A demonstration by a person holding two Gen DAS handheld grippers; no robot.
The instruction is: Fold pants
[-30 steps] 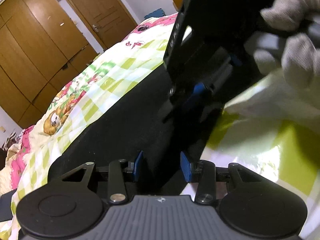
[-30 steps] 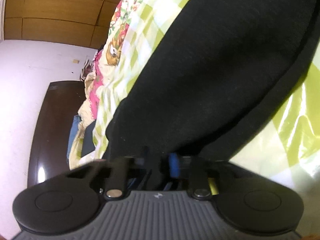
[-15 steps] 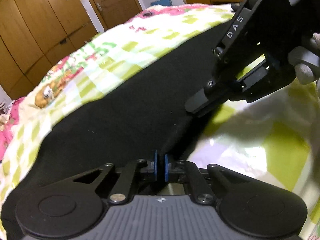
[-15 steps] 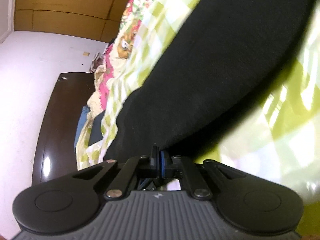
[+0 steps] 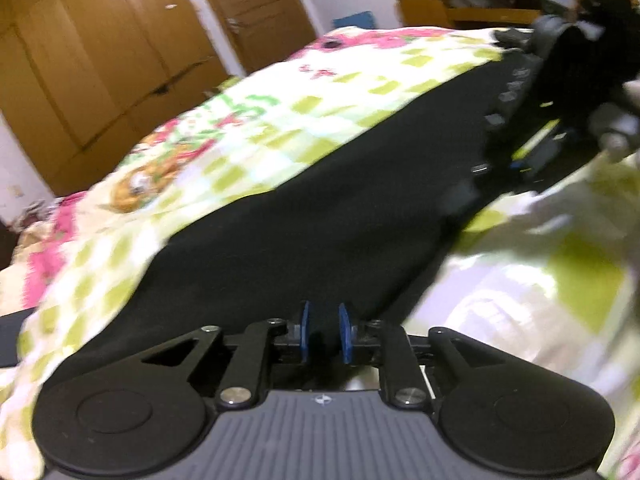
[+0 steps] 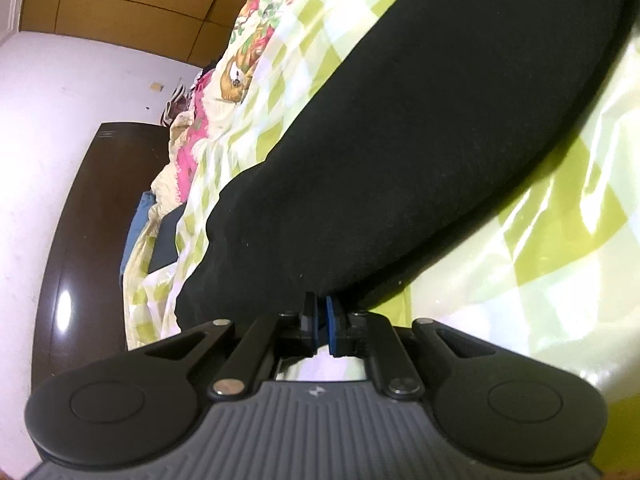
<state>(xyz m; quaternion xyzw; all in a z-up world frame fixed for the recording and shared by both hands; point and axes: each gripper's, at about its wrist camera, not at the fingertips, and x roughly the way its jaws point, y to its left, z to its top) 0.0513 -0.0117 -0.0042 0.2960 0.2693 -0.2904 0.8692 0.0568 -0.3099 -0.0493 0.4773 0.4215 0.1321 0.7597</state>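
Since before, my left tongs (image 5: 324,334) reopened slightly, pants (image 5: 320,232) hem between pads | right tongs (image 6: 321,322) pinch hem | risk: left slips, fold skews.

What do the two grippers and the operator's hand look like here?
Both the left gripper and the right gripper are black linkage frames on a ribbed grey body with round black side discs, silver pivot pins and blue pads. The hand wears a light grey knit glove. No cables show.

Left gripper (image 5: 324,334), right gripper (image 6: 321,322): black linkages, silver screws, blue pads, ribbed grey housing.
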